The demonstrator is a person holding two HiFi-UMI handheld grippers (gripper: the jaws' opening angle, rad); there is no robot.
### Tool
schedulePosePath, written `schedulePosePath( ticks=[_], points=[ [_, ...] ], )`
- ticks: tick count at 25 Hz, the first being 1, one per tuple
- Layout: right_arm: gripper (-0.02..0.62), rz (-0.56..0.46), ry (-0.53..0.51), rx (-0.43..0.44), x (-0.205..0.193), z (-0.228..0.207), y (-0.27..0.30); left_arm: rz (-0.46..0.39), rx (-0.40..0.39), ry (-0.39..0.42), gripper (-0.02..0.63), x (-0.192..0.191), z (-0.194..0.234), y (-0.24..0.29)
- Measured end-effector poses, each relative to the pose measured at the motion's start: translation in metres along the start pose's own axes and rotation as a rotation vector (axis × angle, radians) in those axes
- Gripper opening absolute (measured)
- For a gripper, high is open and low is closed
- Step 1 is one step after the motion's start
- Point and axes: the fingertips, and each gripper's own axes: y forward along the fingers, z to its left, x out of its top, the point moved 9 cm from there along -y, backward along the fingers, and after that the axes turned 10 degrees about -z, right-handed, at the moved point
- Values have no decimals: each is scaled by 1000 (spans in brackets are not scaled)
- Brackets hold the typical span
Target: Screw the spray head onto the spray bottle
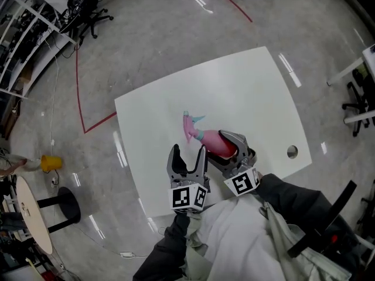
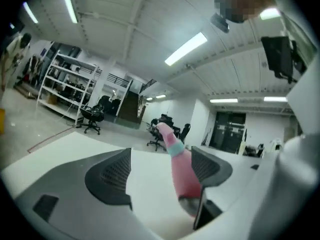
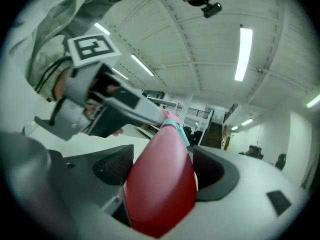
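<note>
One spray bottle (image 1: 215, 143) is in play. It lies low over the white table (image 1: 258, 86) at the centre of the head view. Its red body is clamped between the jaws of the right gripper (image 1: 229, 148), which closes on the wide lower part.

The bottle's long axis runs from lower right up to upper left of that frame. Its base is buried in the right gripper, and the one spray head (image 1: 190, 124), pink with teal trim, points away toward upper left. The head already sits on the neck; whether it is threaded tight cannot be told.

The coming move turns on the spray head's place relative to the left gripper (image 1: 188, 151). That gripper stands just left of the bottle with its jaws spread wide and pressing on nothing. In the left gripper view the neck and head rise just beyond the jaw tips, closer to the jaw at frame right, and apart from both pads. This is the nearer free tool, and I judge a short reach up and to the right would bring the head between its jaws.

Count: two grippers, one bottle, one spray head, one table.
</note>
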Motion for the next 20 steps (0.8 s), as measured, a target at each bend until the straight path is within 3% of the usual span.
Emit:
schedulePosePath(
  ticks=[3, 5, 6, 7, 8, 10, 13, 16, 18, 20],
  points=[
    [368, -88, -117, 41, 17, 11, -2, -115, -73, -71, 368, 35, -10, 23],
    [368, -133, -143, 57, 28, 15, -2, -159, -96, -1, 367, 55, -17, 27],
    [368, -152, -121, 61, 33, 15, -2, -179, -93, 49, 321, 63, -18, 25],
    [368, -164, -84, 71, 39, 13, -2, -200, -101, 79, 169, 69, -19, 22],
    [368, -166, -37, 90, 45, 10, -5, -219, -144, 75, 121, 76, -21, 18],
    [366, -155, 92, 162, 57, 0, -13, -245, -337, 9, 90, 89, -32, 12],
    [359, -160, 409, 311, 75, -16, -24, -219, -620, -21, 78, 111, -48, 9],
    [357, -287, 669, 419, 100, -28, -20, -211, -775, -151, 78, 133, -47, 10],
    [357, -348, 747, 483, 111, -32, -17, -211, -859, -222, 78, 144, -46, 10],
    [356, -369, 802, 550, 112, -33, -16, -179, -932, -240, 78, 147, -47, 9]
  ],
)
